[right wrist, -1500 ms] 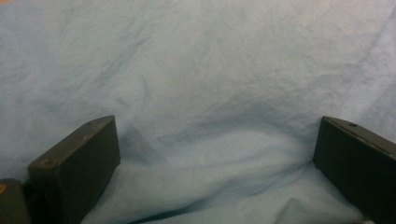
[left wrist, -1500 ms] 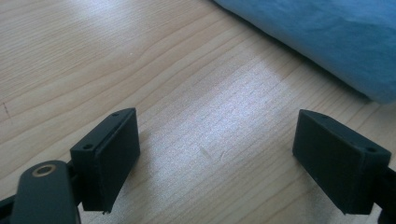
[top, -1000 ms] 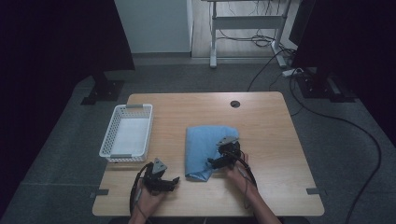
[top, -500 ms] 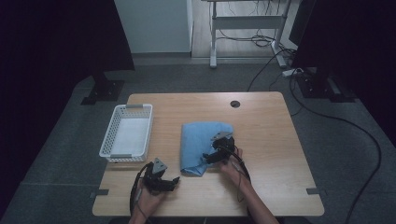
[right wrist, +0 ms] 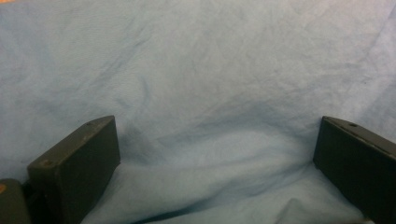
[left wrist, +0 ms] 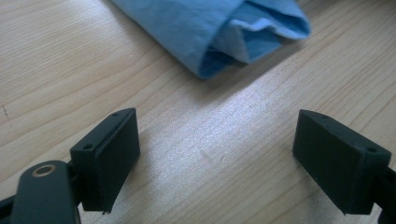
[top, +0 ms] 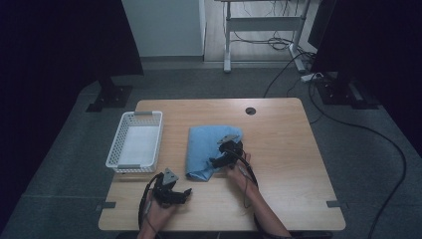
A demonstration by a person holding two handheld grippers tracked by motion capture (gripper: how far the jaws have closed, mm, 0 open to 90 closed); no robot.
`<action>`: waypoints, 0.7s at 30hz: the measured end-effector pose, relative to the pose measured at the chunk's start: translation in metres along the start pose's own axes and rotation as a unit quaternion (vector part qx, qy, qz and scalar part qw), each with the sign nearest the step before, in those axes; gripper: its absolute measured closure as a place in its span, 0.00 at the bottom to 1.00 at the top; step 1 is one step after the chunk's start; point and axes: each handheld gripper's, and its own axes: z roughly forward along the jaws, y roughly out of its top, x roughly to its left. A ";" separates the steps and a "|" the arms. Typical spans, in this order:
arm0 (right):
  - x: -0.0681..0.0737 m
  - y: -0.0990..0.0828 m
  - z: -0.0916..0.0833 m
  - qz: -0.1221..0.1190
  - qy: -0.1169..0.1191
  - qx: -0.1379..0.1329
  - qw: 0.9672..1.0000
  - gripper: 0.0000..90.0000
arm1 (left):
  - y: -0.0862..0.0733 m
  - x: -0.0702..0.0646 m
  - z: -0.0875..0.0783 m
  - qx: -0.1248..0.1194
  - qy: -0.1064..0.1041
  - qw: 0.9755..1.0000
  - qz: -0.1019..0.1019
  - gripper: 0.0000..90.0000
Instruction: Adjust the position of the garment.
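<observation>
The pale wooden worktop point(top: 278, 149) is lit from above in the high view, while the room around it is left almost black. A soft sheen is seen on the wood beside the folded blue cloth point(left wrist: 219, 28), under which a shadow is cast. The right gripper view is dim and grainy.

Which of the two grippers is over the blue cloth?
The right gripper: its open jaws sit over the blue cloth. The left gripper rests on bare table beside it.

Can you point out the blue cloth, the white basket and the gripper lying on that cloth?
blue cloth point(top: 203, 149): high view, flat middle.
white basket point(top: 158, 137): high view, right wall.
right gripper point(top: 215, 162): high view, between its fingertips.
</observation>
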 end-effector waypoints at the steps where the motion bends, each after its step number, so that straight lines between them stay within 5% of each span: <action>1: 0.000 0.002 0.002 0.001 -0.001 0.001 1.000 0.00 | 0.000 0.000 0.000 0.000 0.000 1.000 0.000 0.16; 21: 0.006 0.026 0.027 -0.001 0.000 -0.001 1.000 0.00 | 0.001 0.000 0.001 0.000 0.001 1.000 0.000 0.16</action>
